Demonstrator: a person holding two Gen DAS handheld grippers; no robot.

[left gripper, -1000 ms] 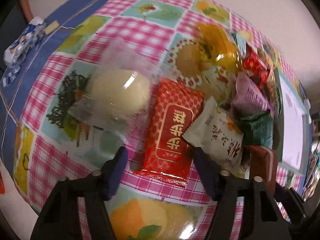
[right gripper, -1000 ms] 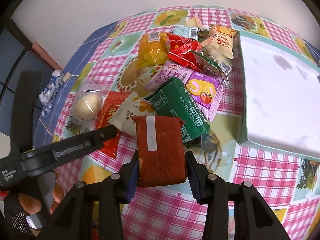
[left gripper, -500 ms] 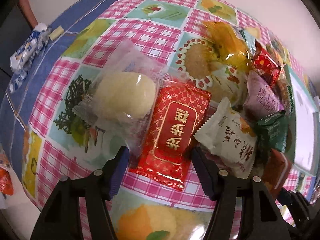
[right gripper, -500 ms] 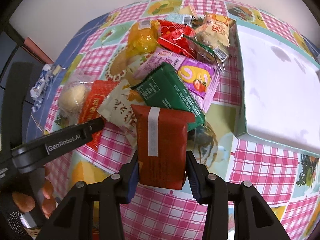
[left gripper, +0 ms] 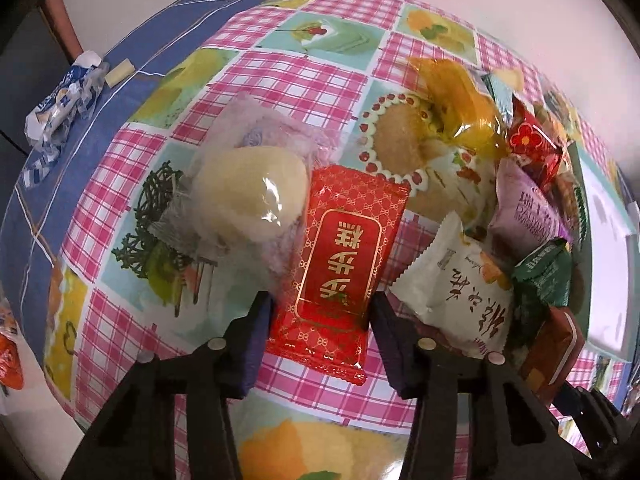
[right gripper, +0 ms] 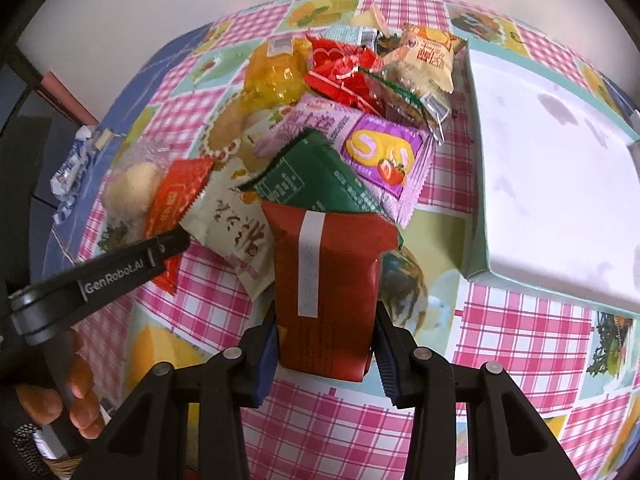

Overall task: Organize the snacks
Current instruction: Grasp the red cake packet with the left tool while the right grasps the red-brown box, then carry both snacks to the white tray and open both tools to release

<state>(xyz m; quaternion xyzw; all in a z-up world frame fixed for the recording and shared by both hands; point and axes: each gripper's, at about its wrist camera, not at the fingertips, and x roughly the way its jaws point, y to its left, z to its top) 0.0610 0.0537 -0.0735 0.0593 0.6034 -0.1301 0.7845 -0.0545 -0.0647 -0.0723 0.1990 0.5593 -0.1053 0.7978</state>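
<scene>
My left gripper (left gripper: 320,312) has its jaws on both sides of a red packet with gold lettering (left gripper: 340,256) that lies on the checked tablecloth; the jaws touch its edges. A clear-wrapped pale bun (left gripper: 248,196) lies left of it, a white packet (left gripper: 464,280) right. My right gripper (right gripper: 324,344) is shut on a dark red packet with a white strip (right gripper: 324,276), held above the table in front of the snack pile. A green packet (right gripper: 316,180) and a purple packet (right gripper: 376,152) lie behind it.
A white box with a teal rim (right gripper: 552,184) stands to the right of the pile. Yellow (right gripper: 276,76), red (right gripper: 340,72) and beige (right gripper: 424,56) snacks lie at the back. A crumpled blue-white wrapper (left gripper: 60,104) lies at the table's left edge.
My left gripper has moved forward over the red lettered packet and its jaws have narrowed onto it. My right gripper has lifted the dark red packet slightly, still shut on it.
</scene>
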